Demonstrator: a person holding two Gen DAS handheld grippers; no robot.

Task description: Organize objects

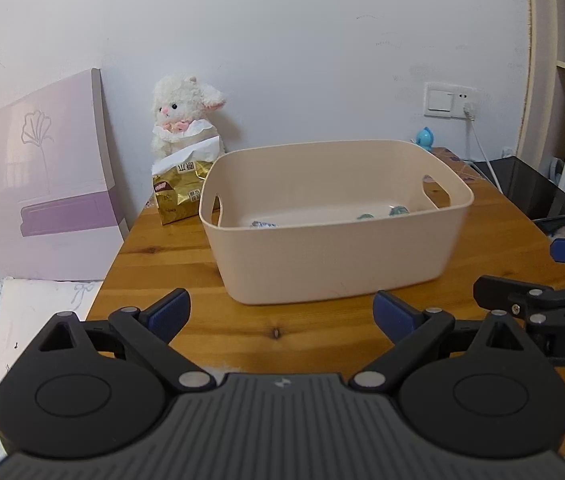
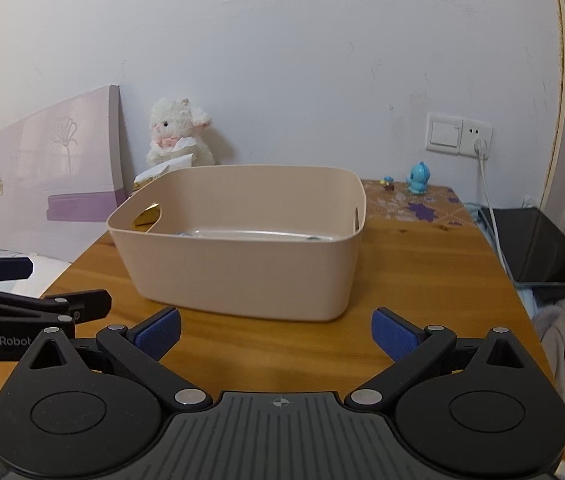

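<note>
left wrist view: standing here, I see the left gripper (image 1: 280, 314) hanging low over the near edge of the wooden table (image 1: 186, 280); jaws spread wide, nothing between the blue pads (image 1: 170, 314)
bin: the beige plastic bin (image 1: 334, 256) sits mid-table, just ahead of the fingers, not touching them; a few small wrapped items (image 1: 382, 213) lie on its floor, mostly hidden by the front wall, can't tell what they are
behind the bin: a gold tissue pack (image 1: 178, 196) at the back left, a white plush lamb (image 1: 186, 116) propped right behind it against the wall; a small blue figurine (image 1: 426, 138) at the far right corner
right edge: the right gripper (image 1: 558, 280) pokes in from the side; its fingers look parted, nothing in them

right wrist view: the right gripper (image 2: 276, 334) is also low over the near table edge; jaws wide apart, empty
bin again: same bin (image 2: 242, 272) straight ahead, apart from the fingers; only slivers of the contents show over the rim
leftovers: blue figurine (image 2: 418, 178) plus a tiny figure (image 2: 388, 184) beside it, both out on the table well behind the bin
left edge: the left gripper (image 2: 10, 292) shows here too; open, empty

progress: my guess is it's mostly done; the front of the table is bare and stuff is already in the bin
left to do: maybe the two little figures, maybe the tissue pack; honestly can't tell if those count as clutter or just live there
</note>
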